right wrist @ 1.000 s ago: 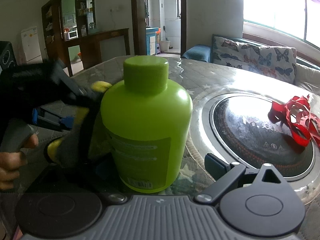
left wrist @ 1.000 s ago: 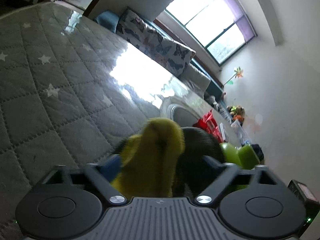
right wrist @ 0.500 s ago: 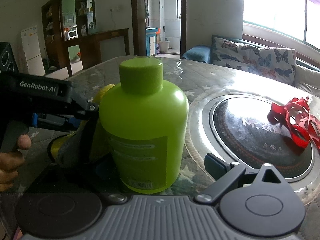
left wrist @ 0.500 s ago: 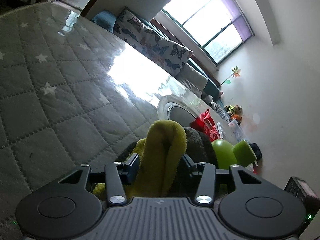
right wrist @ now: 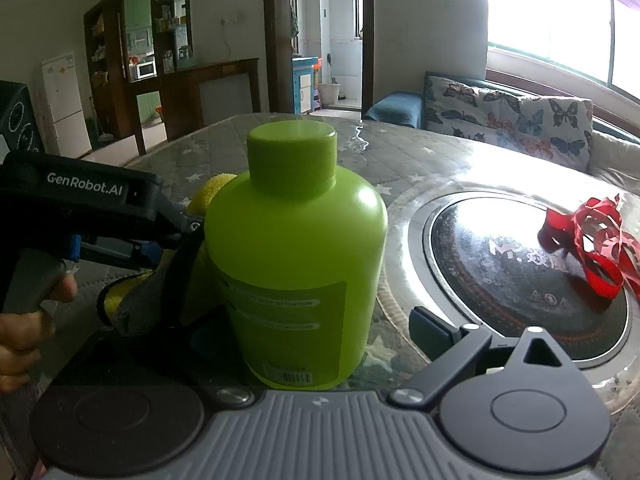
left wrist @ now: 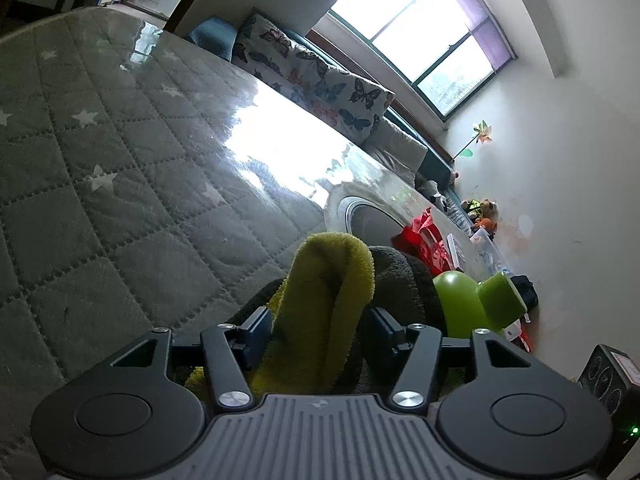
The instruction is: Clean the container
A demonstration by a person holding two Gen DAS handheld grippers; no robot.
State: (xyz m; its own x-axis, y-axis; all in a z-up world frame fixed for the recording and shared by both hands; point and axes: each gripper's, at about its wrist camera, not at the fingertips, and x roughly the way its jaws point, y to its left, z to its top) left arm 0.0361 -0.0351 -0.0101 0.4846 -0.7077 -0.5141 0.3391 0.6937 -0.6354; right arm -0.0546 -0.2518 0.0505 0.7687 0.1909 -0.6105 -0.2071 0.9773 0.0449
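Two grippers share the job: the left gripper (left wrist: 316, 336) pinches a yellow-and-grey cloth (left wrist: 328, 300) against the left side of the green bottle (right wrist: 296, 264), upright on the quilted table (left wrist: 120, 184). The right gripper (right wrist: 316, 340) has its jaws spread around the bottle's base; its left finger is hidden, so contact is uncertain. Closing them firmly before rubbing should keep the bottle from tipping.

The left gripper (left wrist: 316, 336) has its jaws pressed in on a folded cloth (left wrist: 324, 304), a hand (right wrist: 28, 316) curled round its grip. The right gripper (right wrist: 316, 336) stands spread wide, its jaws apart on either side of the bottle (right wrist: 296, 272).
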